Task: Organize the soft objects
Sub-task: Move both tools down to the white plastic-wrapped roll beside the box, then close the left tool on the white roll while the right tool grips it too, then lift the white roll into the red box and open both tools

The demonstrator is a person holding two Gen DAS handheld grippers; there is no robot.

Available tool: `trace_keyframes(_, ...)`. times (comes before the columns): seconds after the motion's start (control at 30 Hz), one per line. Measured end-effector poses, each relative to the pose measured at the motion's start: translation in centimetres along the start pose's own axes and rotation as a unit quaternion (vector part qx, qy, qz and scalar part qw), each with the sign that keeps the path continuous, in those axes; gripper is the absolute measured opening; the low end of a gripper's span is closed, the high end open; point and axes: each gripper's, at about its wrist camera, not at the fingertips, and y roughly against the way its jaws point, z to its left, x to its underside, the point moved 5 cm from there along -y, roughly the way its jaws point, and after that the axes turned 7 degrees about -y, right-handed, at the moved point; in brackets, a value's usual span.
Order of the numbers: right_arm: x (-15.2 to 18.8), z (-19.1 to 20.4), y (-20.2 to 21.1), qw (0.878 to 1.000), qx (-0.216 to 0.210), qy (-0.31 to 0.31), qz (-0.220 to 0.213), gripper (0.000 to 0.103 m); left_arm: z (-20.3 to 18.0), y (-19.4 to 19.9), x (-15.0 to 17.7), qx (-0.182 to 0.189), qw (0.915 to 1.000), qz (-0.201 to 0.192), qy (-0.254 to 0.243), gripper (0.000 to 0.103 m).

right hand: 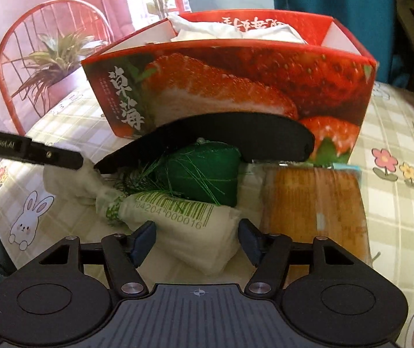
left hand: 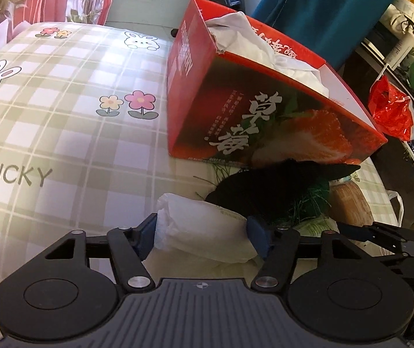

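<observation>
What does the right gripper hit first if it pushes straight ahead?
The right gripper is open, and the white bag with the green barcode lies between its fingers, so that comes first. Behind it sit the green bundle and the strawberry box; depth there is unclear.

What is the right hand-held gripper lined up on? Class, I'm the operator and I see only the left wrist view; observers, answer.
Observer: The right hand-held gripper is open, with its fingers either side of a white pack.
Operator: Any marking on it?
Observer: A green barcode is printed on its top.
Operator: What lies to the right of that pack?
Observer: A brown pack, lying in front of the box.
</observation>
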Motion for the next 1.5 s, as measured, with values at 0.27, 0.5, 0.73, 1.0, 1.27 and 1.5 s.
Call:
trace_keyframes(0.27, 0.6, -0.2, 0.2, 0.999, -0.028, -0.03, -0.005, 0.056, 0.0, 1.2, 1.5, -0.013, 0.9995, -0.019, 0.019, 0.064)
trace_keyframes(0.5, 1.0, -0.4, 1.0, 0.998, -0.038, -0.045, -0.009, 0.04, -0.2, 2.7, 2.8, -0.028, 0.9978, -0.047, 0.037, 0.048)
trace_keyframes(0.73, 1.5, -0.3, 2.3, 0.997, -0.049, -0.05, -0.026, 0.032, -0.8, 3.5, 3.4, -0.034, 0.997, -0.061, 0.035, 0.039)
trace_keyframes(1.0, 0.4, -0.1, 4.4, 0.996, -0.054, -0.045, -0.058, 0.03, -1.7, 5.5, 2.5, -0.024, 0.9954, -0.088, 0.027, 0.033)
trace_keyframes(1.27, -1.7, -0.1, 7.5, 0.992, -0.056, -0.033, -0.108, 0.03, -3.3, 8.4, -0.4, -0.008, 0.9909, -0.134, 0.014, 0.033)
trace_keyframes(1.5, -5.1, -0.6, 10.1, 0.987, -0.054, -0.023, -0.151, 0.03, -5.5, 10.0, -4.8, 0.002, 0.9846, -0.174, -0.02, 0.033)
